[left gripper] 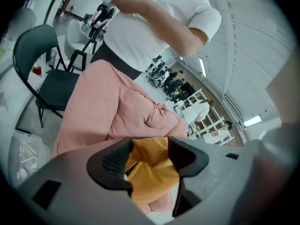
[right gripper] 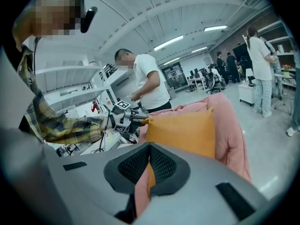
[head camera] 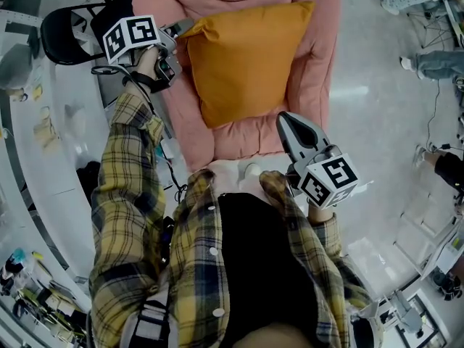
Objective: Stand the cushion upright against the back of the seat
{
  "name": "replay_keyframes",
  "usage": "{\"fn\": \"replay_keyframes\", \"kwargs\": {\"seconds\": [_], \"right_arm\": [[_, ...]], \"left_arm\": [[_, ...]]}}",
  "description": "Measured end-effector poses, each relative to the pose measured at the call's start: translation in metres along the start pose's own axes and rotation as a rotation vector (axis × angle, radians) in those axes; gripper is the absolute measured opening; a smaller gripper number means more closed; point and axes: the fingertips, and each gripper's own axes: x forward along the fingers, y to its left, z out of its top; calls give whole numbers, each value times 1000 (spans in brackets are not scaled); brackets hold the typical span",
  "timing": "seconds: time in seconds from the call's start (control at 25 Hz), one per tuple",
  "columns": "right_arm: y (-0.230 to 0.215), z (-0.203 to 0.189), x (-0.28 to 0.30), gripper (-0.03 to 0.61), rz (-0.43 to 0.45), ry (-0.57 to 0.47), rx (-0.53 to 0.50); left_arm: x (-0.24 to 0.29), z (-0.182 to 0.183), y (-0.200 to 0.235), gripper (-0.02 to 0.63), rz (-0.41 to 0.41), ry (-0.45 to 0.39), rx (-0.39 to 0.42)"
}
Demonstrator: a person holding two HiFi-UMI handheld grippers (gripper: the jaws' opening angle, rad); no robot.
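An orange cushion [head camera: 246, 60] leans on the pink padded seat [head camera: 319, 49], its top edge against the seat's back. My left gripper [head camera: 177, 33] is at the cushion's upper left corner. In the left gripper view its jaws [left gripper: 149, 146] stand open, with the cushion [left gripper: 150, 172] showing between and beyond them, not pressed. My right gripper [head camera: 286, 120] hovers at the seat's front edge, jaws shut with nothing seen pinched. From the right gripper [right gripper: 150, 149] view the cushion [right gripper: 185, 130] stands in front of the pink back [right gripper: 229, 125].
A black folding chair [head camera: 65, 35] stands left of the seat, close to my left hand. A person in a white shirt [right gripper: 150, 83] stands behind the seat. White counters [head camera: 65, 122] with small items run along the left. Other people's feet [head camera: 435, 64] are at the right.
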Motion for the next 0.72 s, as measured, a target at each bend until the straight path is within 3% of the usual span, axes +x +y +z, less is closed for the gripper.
{"fn": "replay_keyframes", "kwargs": {"seconds": [0.32, 0.6, 0.72], "right_arm": [[3, 2, -22, 18, 23, -11, -19], [21, -5, -52, 18, 44, -36, -54], [30, -11, -73, 17, 57, -53, -77]], "left_arm": [[-29, 5, -34, 258, -15, -65, 64], [-53, -44, -59, 253, -53, -72, 109], [-69, -72, -83, 188, -69, -89, 157]]}}
